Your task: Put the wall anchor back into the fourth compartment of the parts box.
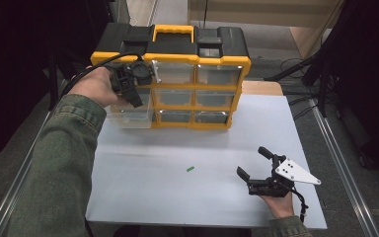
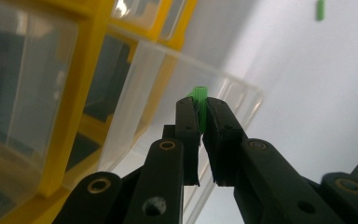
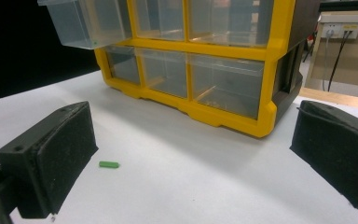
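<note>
A white table [image 1: 202, 148] carries a yellow and black drawer cabinet [image 1: 197, 64] at its far edge. One clear drawer [image 1: 128, 117] on the cabinet's left side stands pulled out. Over that drawer the left gripper [image 2: 202, 109] pinches a small green peg [image 2: 199, 95], which seems to hang just above the drawer's open top. The right gripper [image 1: 254, 163] rests near the table's front right, jaws wide with nothing between them. A second green peg [image 1: 190, 169] lies loose mid-table.

Drawer cabinet [image 1: 197, 89] at table [image 1: 143, 197] rear; loose peg [image 1: 190, 169] lying before it.
</note>
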